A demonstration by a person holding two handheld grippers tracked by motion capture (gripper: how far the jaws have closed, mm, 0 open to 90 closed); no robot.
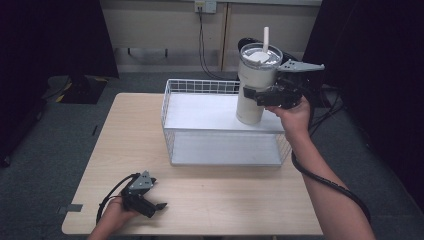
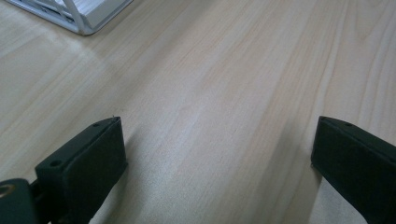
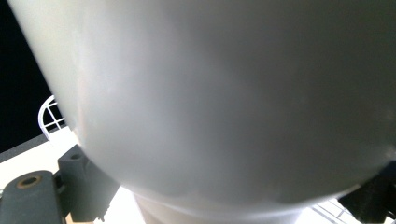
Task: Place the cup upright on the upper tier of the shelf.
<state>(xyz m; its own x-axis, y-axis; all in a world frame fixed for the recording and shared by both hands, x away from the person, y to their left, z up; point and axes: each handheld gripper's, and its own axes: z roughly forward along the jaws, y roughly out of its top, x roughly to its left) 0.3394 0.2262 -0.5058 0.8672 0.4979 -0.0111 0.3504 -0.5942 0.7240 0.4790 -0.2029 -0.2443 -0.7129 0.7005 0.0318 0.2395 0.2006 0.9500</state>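
High view: a cream tumbler stood upright on the top shelf of a white wire rack at the far middle of the wooden table. Its long axis ran vertical, with the clear lid and a white straw pointing up and the narrower base resting on the shelf near its right end. The right gripper came in from the tumbler's right side, held by the right hand, and its jaws were clamped across the middle of the tumbler's body. The left gripper lay low over the near left part of the table, held by the left hand, well apart from the rack, its jaws pointing right.

Left gripper view: the two black jaws stood wide apart with bare wood grain between them and nothing gripped. A corner of the rack showed at the upper left.

Right gripper view: the tumbler's pale curved wall sat very close to the camera, tapering to the narrower base at the bottom edge. The black jaws sat against its left and right flanks, gripping it. A piece of the rack's white wire showed at the left, with the white shelf below.
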